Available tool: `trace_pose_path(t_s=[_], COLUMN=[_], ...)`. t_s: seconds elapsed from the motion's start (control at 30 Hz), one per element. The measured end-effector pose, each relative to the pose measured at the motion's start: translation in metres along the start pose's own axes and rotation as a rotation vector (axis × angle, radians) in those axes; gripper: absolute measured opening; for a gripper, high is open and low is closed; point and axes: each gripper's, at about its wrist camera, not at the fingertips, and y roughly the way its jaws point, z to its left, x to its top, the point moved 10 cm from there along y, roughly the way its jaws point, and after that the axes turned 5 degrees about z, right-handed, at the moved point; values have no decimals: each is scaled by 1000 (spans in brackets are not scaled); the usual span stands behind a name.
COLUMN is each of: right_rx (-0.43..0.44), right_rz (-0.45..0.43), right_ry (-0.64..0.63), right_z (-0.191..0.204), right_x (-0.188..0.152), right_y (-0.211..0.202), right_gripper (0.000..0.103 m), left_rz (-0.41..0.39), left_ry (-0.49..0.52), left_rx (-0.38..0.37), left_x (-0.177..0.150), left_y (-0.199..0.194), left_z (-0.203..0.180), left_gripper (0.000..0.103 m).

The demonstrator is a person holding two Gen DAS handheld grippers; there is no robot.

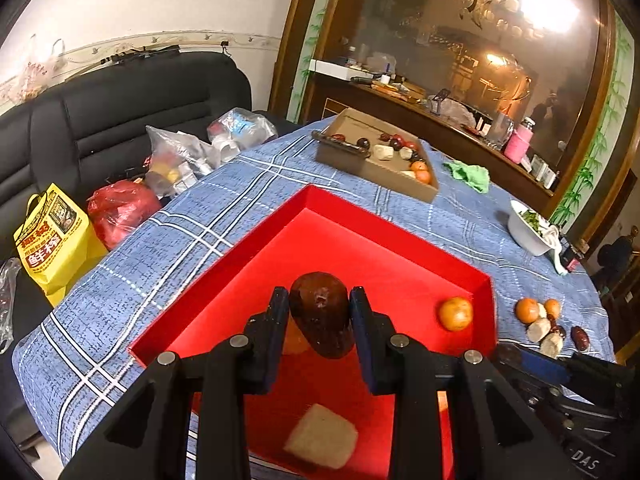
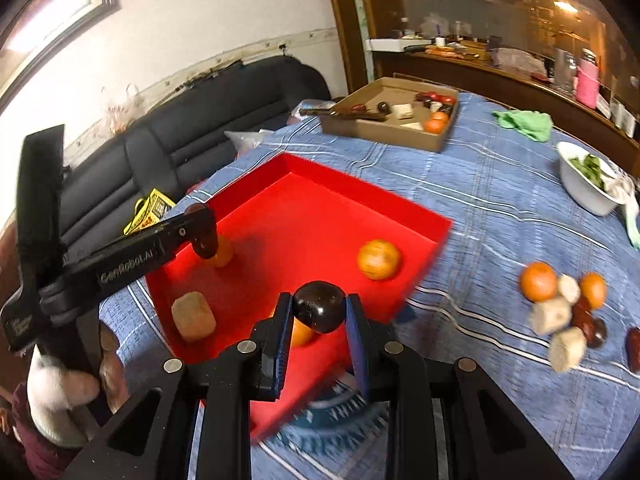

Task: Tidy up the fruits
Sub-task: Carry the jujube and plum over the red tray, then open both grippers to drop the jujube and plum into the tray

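Left wrist view: the blue plaid tablecloth (image 1: 280,176) carries everything you are working with. The red tray (image 1: 224,264) lies nearest you, apparently as the collecting bin, since it already contains an orange (image 1: 455,313) and a tan cube (image 1: 322,436). The cardboard box (image 1: 352,158) sits well beyond it with mixed fruit inside. A loose pile of unsorted pieces (image 1: 546,322) remains on the cloth just right of the tray.

Your left gripper (image 1: 320,312) is clamped on a dark brown fruit (image 1: 322,312), held over the tray's interior, which suggests you are positioned to release it there. The fruit is elongated, matte, with a small dimple facing the camera.

Right wrist view: your right gripper (image 2: 319,312) grips a dark round fruit (image 2: 319,307), glossy and near black, above the tray's near edge. This is likely a second deposit.
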Motion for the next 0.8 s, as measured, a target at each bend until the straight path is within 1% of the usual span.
trace_pose_path(t_s=[0.13, 0.27, 0.4, 0.57, 0.63, 0.7, 0.77, 0.8], right_rx=[-10, -11, 3, 0, 1, 3, 1, -5], right_rz=[37, 59, 71, 52, 42, 31, 9, -9], right_ry=[-14, -25, -15, -6, 5, 17, 35, 46], right_z=[10, 14, 18, 20, 19, 16, 13, 10], right_x=[7, 12, 14, 15, 14, 13, 11, 10], right_y=[24, 41, 50, 43, 38, 31, 20, 13], right_gripper=[29, 30, 30, 32, 32, 37, 50, 52], left_rz=[0, -5, -19, -38, -45, -48, -42, -43], left_ry=[-3, 0, 1, 14, 27, 36, 38, 38], left_rx=[26, 36, 49, 69, 83, 81, 48, 33], left_x=[1, 1, 3, 7, 8, 8, 8, 8], left_y=[4, 3, -1, -8, -11, -13, -18, -21], left_z=[8, 11, 14, 12, 10, 6, -2, -6], left_gripper=[30, 31, 43, 47, 52, 58, 59, 63])
